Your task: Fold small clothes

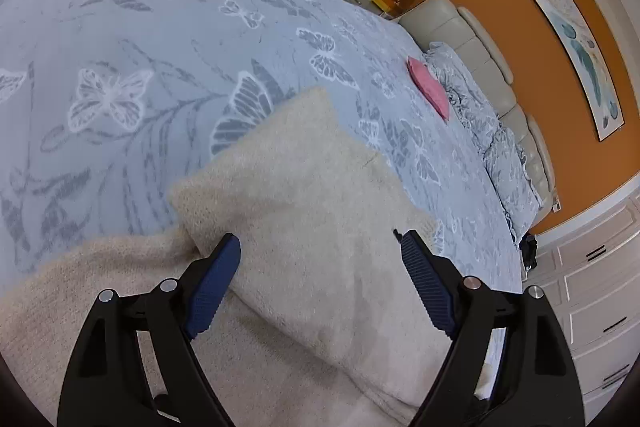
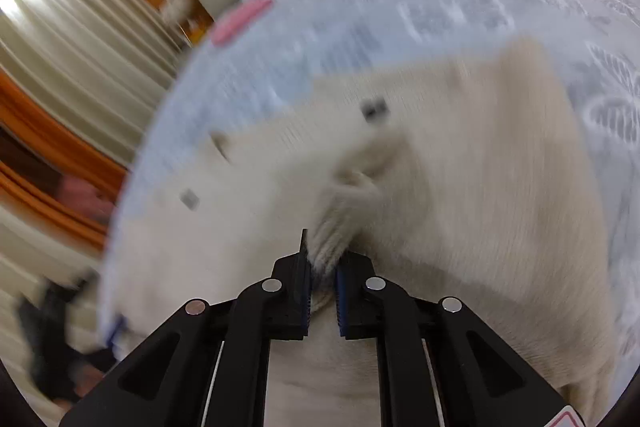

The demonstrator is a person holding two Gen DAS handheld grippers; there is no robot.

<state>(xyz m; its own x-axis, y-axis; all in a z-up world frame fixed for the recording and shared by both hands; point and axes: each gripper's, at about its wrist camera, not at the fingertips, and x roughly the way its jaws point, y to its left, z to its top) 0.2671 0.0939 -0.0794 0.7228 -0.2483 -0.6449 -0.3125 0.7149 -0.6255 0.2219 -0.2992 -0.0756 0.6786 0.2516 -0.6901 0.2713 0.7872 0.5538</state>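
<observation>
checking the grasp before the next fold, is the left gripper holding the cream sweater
No, the left gripper has its fingers spread wide apart above the cream sweater, with no fabric pinched between them.

Black-framed left claw [image 1: 320,243] and right claw [image 2: 323,259], blue ribbed pads [image 1: 212,291], silver pivot screws [image 2: 271,284].
</observation>
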